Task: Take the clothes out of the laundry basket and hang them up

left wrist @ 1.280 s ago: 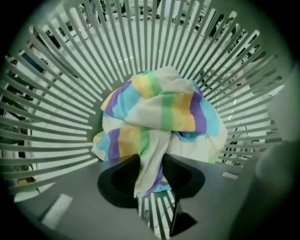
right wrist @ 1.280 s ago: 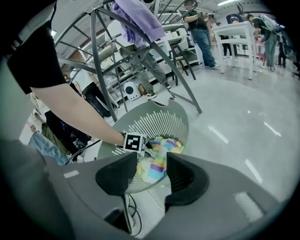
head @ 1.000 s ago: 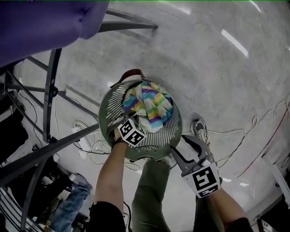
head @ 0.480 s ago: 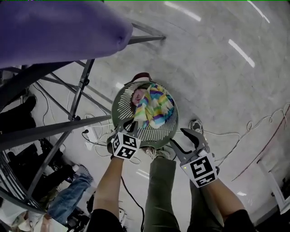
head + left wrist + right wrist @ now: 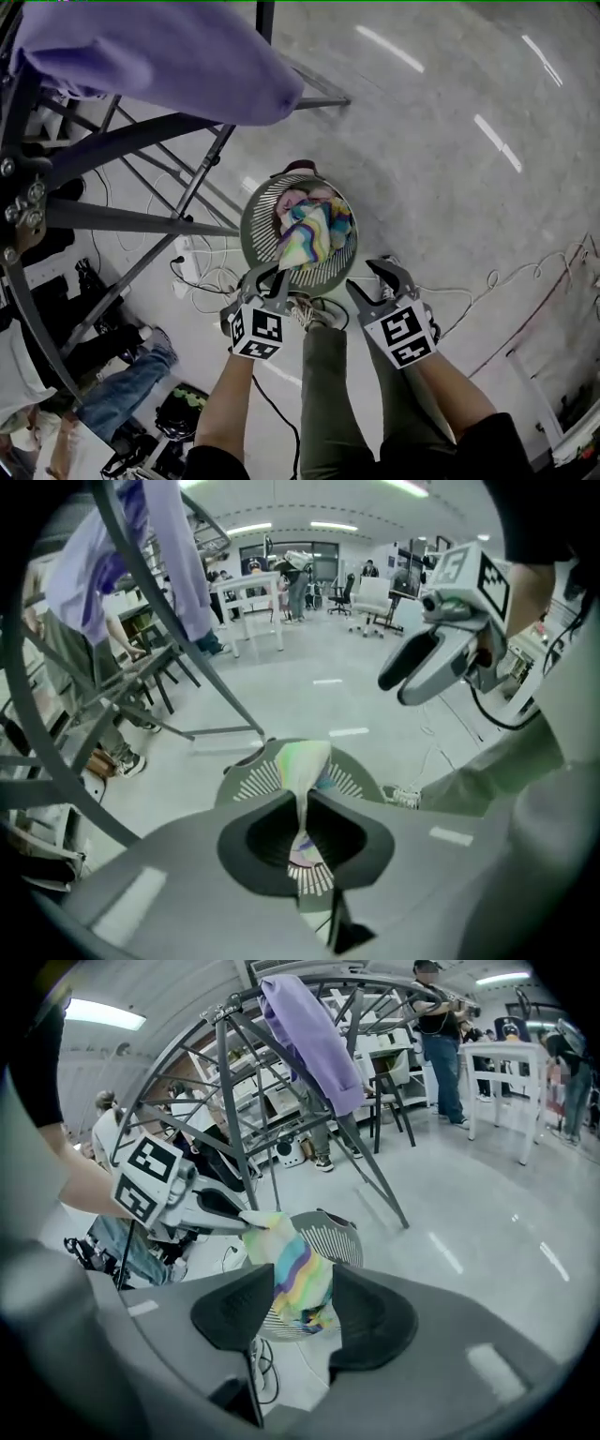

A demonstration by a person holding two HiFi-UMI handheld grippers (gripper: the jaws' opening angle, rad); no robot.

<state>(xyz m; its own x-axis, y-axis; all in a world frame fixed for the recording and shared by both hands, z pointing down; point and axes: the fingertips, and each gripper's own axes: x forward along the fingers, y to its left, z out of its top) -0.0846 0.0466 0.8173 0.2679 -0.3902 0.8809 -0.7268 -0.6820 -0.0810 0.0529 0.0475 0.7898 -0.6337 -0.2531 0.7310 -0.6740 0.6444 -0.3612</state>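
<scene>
A round green laundry basket [image 5: 258, 220] stands on the floor below me. A rainbow-striped garment [image 5: 309, 234] hangs over it, and my left gripper [image 5: 272, 274] is shut on its top edge. In the left gripper view the striped garment [image 5: 298, 766] is pinched thin between the closed jaws, with the basket [image 5: 246, 785] under it. My right gripper [image 5: 369, 279] is open beside the basket and holds nothing. Its own view shows the garment [image 5: 300, 1274] dangling from the left gripper [image 5: 202, 1208] beyond its spread jaws. A pinkish cloth [image 5: 291, 199] stays in the basket.
A dark metal drying rack [image 5: 122, 220] rises at the left, with a purple garment [image 5: 169, 56] draped over its top bar. Cables [image 5: 525, 272] and a power strip [image 5: 183, 281] lie on the grey floor. People and tables [image 5: 487, 1063] are farther off.
The left gripper has risen away from the basket with the striped garment, pulling it up out of the basket. The right gripper rose alongside, still open.
</scene>
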